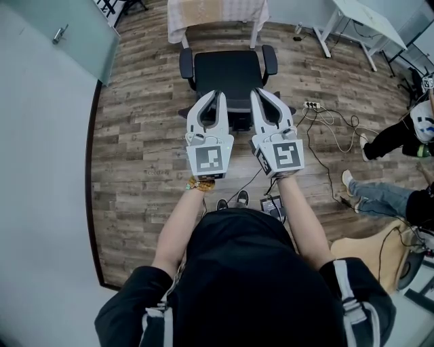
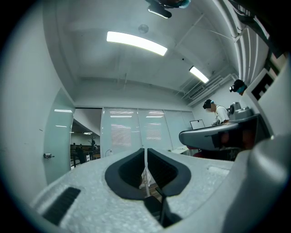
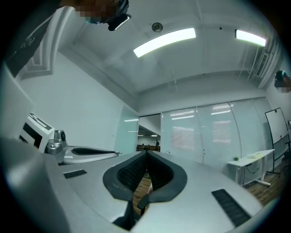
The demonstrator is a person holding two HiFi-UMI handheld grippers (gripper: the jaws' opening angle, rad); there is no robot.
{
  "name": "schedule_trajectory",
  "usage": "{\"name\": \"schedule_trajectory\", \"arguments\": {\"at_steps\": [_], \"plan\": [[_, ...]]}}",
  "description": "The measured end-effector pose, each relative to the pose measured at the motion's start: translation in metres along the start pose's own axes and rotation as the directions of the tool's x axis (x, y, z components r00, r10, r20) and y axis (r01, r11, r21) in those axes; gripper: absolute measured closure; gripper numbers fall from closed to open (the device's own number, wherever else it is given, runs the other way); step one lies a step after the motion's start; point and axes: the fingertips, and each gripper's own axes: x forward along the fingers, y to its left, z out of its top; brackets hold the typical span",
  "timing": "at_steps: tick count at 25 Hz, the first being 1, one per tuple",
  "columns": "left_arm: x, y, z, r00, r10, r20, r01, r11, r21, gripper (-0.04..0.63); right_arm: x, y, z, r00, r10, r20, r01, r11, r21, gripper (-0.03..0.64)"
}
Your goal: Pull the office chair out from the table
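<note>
Black office chair [image 1: 228,73] stands on the wood floor [image 1: 135,156] straight ahead of the person, its seat end toward the cloth-covered tabletop [image 1: 203,10] and its near end toward the person. Its front edge is close to the tabletop's edge, not tucked under it. The left claw [image 1: 218,93] and right claw [image 1: 258,92] reach out side by side over the chair's near end, one on each side of its middle, so neither hand is nearer. From above I cannot tell whether either touches the chair. The left claw [image 2: 145,150] is closed tip to tip, with only cloth and floor showing through the gap behind the tips. The right claw [image 3: 146,154] is closed the same way and holds nothing. Tabletop, chair and person lie on one line, so any pull would likely run straight back toward the body.
</note>
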Motion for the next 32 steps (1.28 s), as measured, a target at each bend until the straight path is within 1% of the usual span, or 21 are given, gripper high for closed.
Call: {"name": "schedule_trajectory", "arguments": {"at_steps": [12, 25, 32], "plan": [[0.004, 0.000, -0.003, 1.000, -0.001, -0.008, 0.001, 1.000, -0.001, 0.563, 0.002, -0.001, -0.001, 1.000, -0.004, 0.003, 0.004, 1.000, -0.001, 0.609], [0.001, -0.004, -0.005, 1.000, -0.028, -0.011, 0.028, 1.000, 0.003, 0.563, -0.009, 0.001, -0.001, 0.999, -0.030, 0.020, 0.031, 0.999, -0.016, 0.609], [-0.004, -0.004, -0.005, 0.999, -0.042, -0.013, 0.042, 0.999, 0.016, 0.563, -0.013, 0.003, -0.006, 0.999, -0.044, 0.007, 0.044, 0.999, -0.010, 0.611]]}}
